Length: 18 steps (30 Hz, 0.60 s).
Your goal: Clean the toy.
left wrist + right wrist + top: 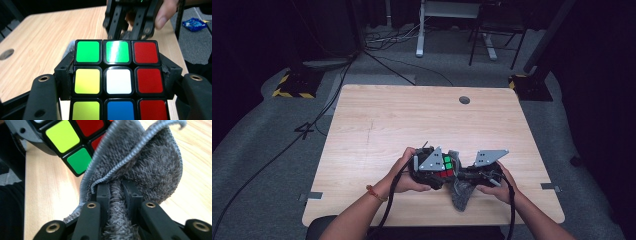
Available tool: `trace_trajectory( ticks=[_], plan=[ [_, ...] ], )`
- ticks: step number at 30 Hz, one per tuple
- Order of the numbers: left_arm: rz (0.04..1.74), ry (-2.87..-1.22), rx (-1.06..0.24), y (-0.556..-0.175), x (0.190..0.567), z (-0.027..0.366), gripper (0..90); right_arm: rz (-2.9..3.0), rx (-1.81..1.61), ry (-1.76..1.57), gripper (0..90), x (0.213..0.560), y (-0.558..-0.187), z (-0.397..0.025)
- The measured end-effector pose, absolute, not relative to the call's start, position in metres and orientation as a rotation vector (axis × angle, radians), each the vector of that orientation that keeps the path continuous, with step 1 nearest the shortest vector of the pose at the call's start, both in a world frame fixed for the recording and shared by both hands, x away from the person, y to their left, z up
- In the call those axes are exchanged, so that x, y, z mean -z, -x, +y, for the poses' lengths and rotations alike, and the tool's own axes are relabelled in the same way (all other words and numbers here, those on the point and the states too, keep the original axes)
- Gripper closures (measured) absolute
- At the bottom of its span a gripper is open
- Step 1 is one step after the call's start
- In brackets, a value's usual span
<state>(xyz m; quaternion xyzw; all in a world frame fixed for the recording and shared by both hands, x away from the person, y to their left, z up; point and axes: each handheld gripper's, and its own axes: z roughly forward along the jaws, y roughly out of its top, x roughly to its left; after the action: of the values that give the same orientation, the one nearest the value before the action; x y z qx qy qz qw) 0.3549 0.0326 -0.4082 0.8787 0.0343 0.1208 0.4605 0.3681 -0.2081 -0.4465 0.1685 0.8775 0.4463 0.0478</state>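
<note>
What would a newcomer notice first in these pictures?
First the colourful puzzle cube, clamped between the jaws of the left hand-held gripper near the front edge of the wooden table. Next the grey cloth, pinched in the right hand-held gripper and pressed against the cube.

In the high view, the cube (445, 167) sits lower centre on the table (377, 130). The cloth (460, 192) lies just right of it, touching.

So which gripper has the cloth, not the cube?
The right gripper: its jaws pinch the grey cloth. The left gripper clamps the cube.
</note>
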Motion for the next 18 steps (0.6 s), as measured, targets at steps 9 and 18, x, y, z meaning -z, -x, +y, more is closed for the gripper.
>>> trace_trajectory(
  ticks=[9, 18],
  plan=[
    [0.106, -2.164, -0.229, -0.364, 0.414, 0.038, 32.9, 2.644, -1.463, -0.521, 77.8, 0.441, -0.367, -0.214],
    [0.128, -2.178, -0.165, -0.368, 0.417, 0.044, 32.8, 2.611, -1.528, -0.507, 77.9, 0.435, -0.366, -0.219]
  ],
)
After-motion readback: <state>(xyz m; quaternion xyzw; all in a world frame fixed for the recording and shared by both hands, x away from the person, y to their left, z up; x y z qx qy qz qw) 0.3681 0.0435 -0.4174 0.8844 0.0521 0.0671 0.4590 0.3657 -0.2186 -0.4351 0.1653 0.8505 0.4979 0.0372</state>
